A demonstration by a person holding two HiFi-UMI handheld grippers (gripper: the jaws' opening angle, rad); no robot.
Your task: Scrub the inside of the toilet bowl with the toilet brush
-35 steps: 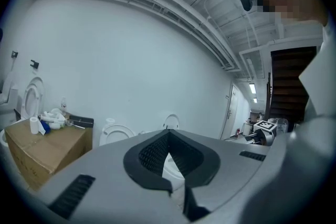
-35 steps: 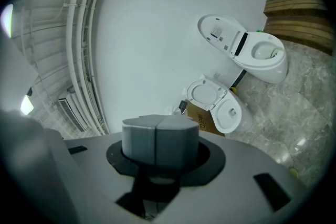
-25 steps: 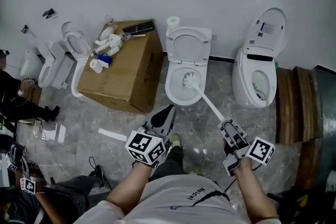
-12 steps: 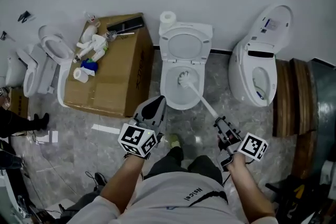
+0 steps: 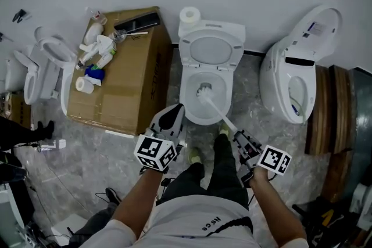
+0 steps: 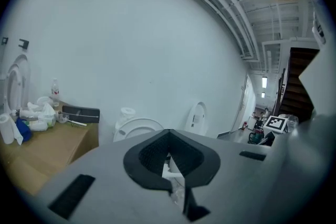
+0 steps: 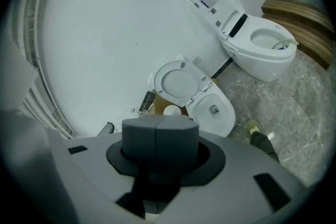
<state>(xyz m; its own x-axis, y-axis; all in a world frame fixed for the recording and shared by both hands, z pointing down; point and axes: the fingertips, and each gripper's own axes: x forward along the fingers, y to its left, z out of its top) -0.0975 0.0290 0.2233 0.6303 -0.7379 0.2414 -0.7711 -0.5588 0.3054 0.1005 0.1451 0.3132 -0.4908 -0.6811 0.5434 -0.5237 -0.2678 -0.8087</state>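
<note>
The toilet bowl (image 5: 187, 103) stands open in the middle of the floor, its seat and lid (image 5: 210, 48) tipped up against the wall. Inside the toilet bowl sits the bristle head (image 5: 203, 89) of the toilet brush (image 5: 220, 112), low in the basin near its centre. A closed cardboard box (image 5: 136, 81) stands just beside the bowl on the left. It carries a clutter of white bottles (image 5: 99, 46) and a paper roll (image 5: 83, 85) on its top. A second toilet (image 5: 279, 81) stands to the right with its lid raised.

The brush's handle slants out of the bowl over the front rim and runs to the right hand-held gripper (image 5: 241, 141), whose jaws are closed on the handle's near end. The left hand-held gripper (image 5: 172, 115) hangs just in front of the bowl, its jaws together with nothing between them.

The brush has a thin, straight white handle and a small, round, pale head.
</note>
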